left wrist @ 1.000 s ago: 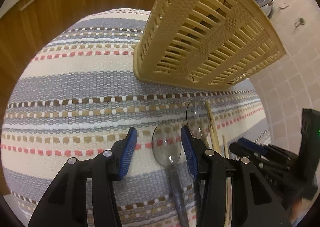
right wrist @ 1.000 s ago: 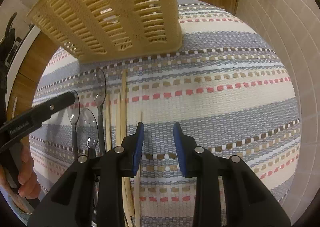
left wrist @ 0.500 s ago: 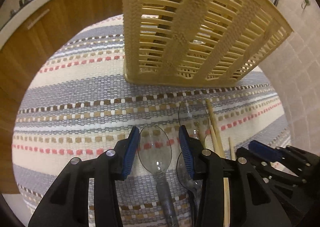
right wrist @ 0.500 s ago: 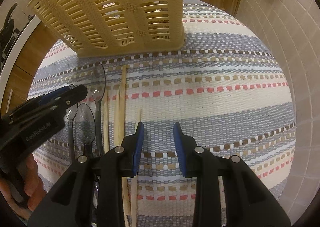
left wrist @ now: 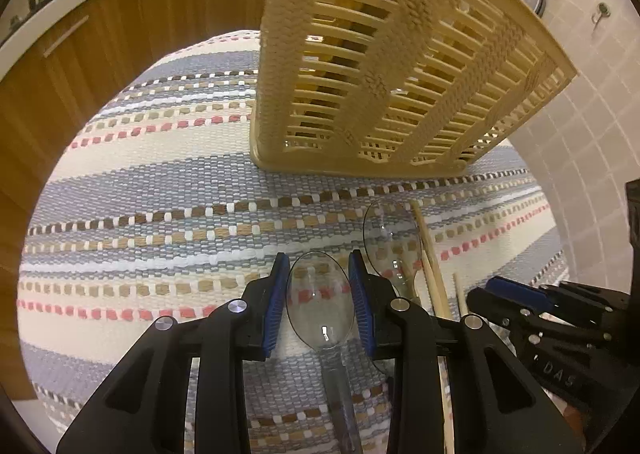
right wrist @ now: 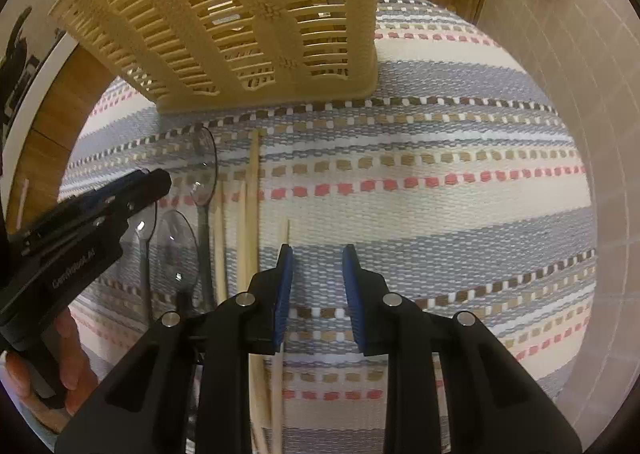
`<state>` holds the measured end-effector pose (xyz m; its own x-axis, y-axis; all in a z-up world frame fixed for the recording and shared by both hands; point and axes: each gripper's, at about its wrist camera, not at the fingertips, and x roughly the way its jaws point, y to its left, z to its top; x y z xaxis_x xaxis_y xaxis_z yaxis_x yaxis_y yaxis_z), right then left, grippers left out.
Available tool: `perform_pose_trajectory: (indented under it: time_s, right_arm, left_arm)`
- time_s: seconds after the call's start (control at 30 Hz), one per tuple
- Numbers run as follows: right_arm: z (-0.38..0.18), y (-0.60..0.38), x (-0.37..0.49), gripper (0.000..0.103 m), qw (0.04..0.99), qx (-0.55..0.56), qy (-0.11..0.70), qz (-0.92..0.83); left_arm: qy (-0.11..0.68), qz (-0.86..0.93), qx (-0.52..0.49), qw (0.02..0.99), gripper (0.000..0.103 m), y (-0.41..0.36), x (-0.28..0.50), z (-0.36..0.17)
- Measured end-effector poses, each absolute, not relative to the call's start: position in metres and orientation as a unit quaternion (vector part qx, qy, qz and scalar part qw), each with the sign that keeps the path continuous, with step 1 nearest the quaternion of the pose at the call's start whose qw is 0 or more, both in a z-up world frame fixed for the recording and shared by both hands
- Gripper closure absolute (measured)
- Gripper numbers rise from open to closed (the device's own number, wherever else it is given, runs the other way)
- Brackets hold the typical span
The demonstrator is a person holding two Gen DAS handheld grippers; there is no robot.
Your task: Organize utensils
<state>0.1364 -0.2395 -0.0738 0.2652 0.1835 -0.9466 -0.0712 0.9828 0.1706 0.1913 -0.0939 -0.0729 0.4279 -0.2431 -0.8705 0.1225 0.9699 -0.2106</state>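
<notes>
At the bottom of the left wrist view, the left gripper pointed down at the striped woven mat, its blue pads set narrow on either side of the bowl of a clear plastic spoon. The jaws were closing, and the pads sat right at the bowl's edges; whether they already pressed on it could not be told through the clear plastic. The spoon's handle ran down toward the bottom edge of the frame. Just right of it lay a second clear spoon, and right of that a few wooden chopsticks. At the lower right of that frame the right gripper showed as a black body with a blue pad.

In the right wrist view, the right gripper hung low in the middle of the frame, its jaws narrow and closing with only bare mat between them. One chopstick ran just outside its left pad. To the left lay the chopsticks side by side, then the clear spoons, with the left gripper over them at the left edge, held by a hand at the lower left.

Farther up, in the top of both frames, a tan slatted utensil basket stood on the mat. Behind it ran wooden cabinet fronts at the upper left and a tiled wall at the right.
</notes>
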Motion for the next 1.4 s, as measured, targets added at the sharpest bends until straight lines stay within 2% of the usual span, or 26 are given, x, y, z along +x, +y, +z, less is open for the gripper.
perform_pose_trajectory:
  time_s: [0.5,0.57,0.6,0.63,0.87,1.03,1.4]
  right_arm:
    - [-0.070,-0.204,0.150,0.081,0.794,0.001,0.604,0.070]
    - [-0.070,-0.198,0.154,0.087,0.793,-0.010,0.605,0.071]
    - [-0.071,-0.193,0.155,0.100,0.791,-0.014,0.607,0.068]
    - [-0.071,-0.192,0.157,0.101,0.793,-0.015,0.606,0.063]
    - [-0.069,-0.199,0.152,0.101,0.799,-0.010,0.597,0.073]
    - [-0.046,-0.209,0.140,0.101,0.817,-0.011,0.571,0.082]
    - [0.001,-0.222,0.098,0.101,0.850,-0.010,0.517,0.102]
  left_arm:
    - [0.513,-0.142,-0.062,0.844,0.074,-0.053,0.181,-0.061]
    - [0.512,-0.145,-0.056,0.845,0.074,-0.050,0.179,-0.058]
    - [0.511,-0.147,-0.054,0.846,0.074,-0.049,0.178,-0.057]
    - [0.509,-0.150,-0.052,0.846,0.074,-0.050,0.177,-0.056]
    - [0.505,-0.153,-0.057,0.848,0.074,-0.047,0.174,-0.055]
    - [0.495,-0.156,-0.071,0.852,0.074,-0.037,0.168,-0.045]
    - [0.431,-0.168,-0.059,0.885,0.074,-0.031,0.129,0.011]
